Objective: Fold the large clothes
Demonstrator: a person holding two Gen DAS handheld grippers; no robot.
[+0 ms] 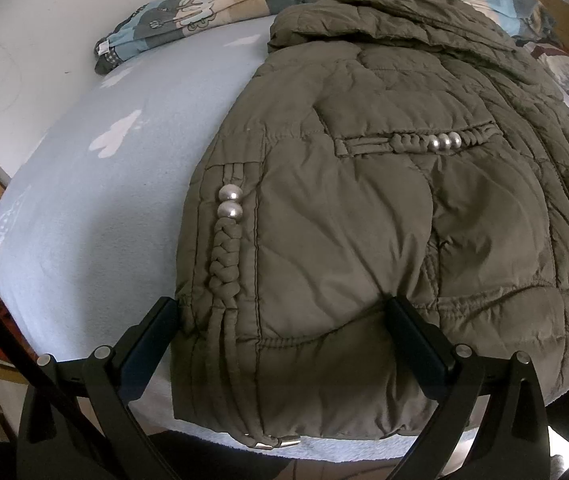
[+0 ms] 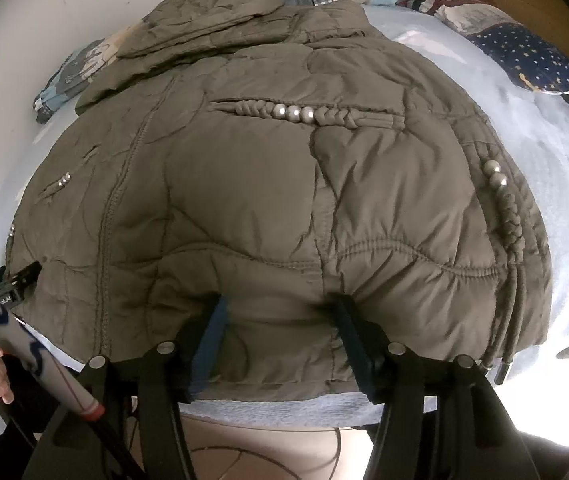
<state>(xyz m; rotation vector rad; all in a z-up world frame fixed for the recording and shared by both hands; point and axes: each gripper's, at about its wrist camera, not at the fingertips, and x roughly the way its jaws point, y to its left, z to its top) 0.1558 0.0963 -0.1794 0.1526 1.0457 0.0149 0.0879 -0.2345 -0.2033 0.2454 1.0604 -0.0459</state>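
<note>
A pale blue bed sheet [image 1: 84,208] is covering the bed against a white wall [image 1: 44,20], with a patterned quilt [image 1: 188,8] bunched at the far end. The olive padded jacket [image 1: 364,208] is lying flat, running lengthwise from the near bed edge toward the quilt, with bare sheet lying open on either side. The left gripper [image 1: 284,320] and right gripper [image 2: 280,312] are both standing with jaws apart, straddling the near hem.

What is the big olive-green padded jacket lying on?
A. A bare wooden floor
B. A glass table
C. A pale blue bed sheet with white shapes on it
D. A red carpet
C: the jacket is spread over a pale blue sheet with white shapes on it, and a patterned blanket is bunched up at the sheet's far end.
</note>
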